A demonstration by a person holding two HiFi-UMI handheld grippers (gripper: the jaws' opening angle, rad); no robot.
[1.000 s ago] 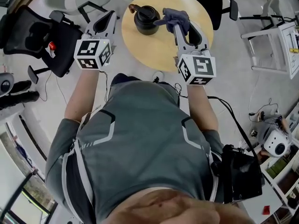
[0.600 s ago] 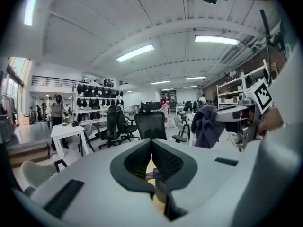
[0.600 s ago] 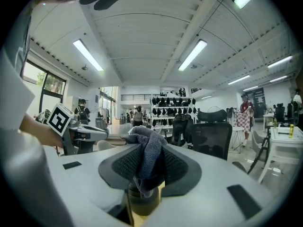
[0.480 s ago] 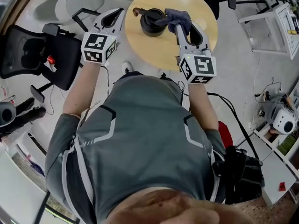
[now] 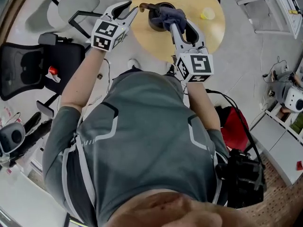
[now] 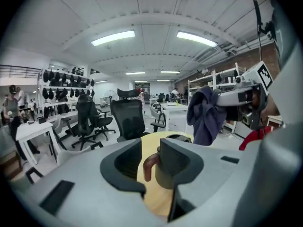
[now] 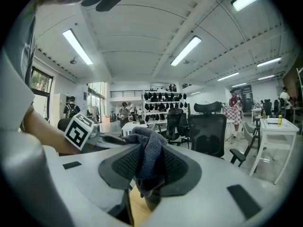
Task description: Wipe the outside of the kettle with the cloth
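kettle (image 5: 154, 19): in the head view mostly under the cloth (image 5: 173, 17) and the right gripper (image 5: 173, 25); spout not made out
kettle, left gripper view: only the brown handle (image 6: 148, 167) and a strip of the top show, the rest is behind the gripper's own right-hand jaw
left gripper (image 5: 130, 9): jaws have just been opening, handle between them; touching it or not, cannot tell
kettle, right gripper view: hidden behind cloth and jaws; dark bit under the cloth, cannot tell what
right gripper tips: wrapped in cloth in the left gripper view
table (image 5: 213, 32): far edge cut by the head view's top; only a sliver shows in both gripper views
yellow thing (image 5: 207, 14): far right on the table, too small to tell
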